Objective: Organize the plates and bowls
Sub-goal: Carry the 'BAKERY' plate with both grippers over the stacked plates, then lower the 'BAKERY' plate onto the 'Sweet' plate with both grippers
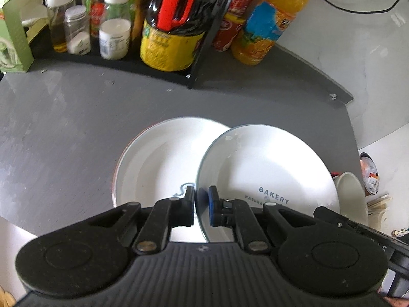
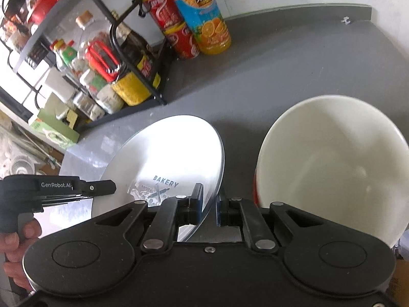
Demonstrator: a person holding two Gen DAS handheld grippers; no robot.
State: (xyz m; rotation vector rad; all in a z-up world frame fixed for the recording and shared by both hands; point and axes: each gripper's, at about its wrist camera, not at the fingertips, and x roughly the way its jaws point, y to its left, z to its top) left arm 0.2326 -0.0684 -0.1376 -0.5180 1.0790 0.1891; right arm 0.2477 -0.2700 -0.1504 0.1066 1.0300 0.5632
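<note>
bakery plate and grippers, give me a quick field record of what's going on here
bakery plate: tilted, gripped at both rims
left gripper: shut on bakery plate's left rim
right gripper: shut on bakery plate's right rim
second plate: on the grey counter, partly behind the bakery plate
white bowl: right of the bakery plate
orange juice bottle: upright at the back
</note>
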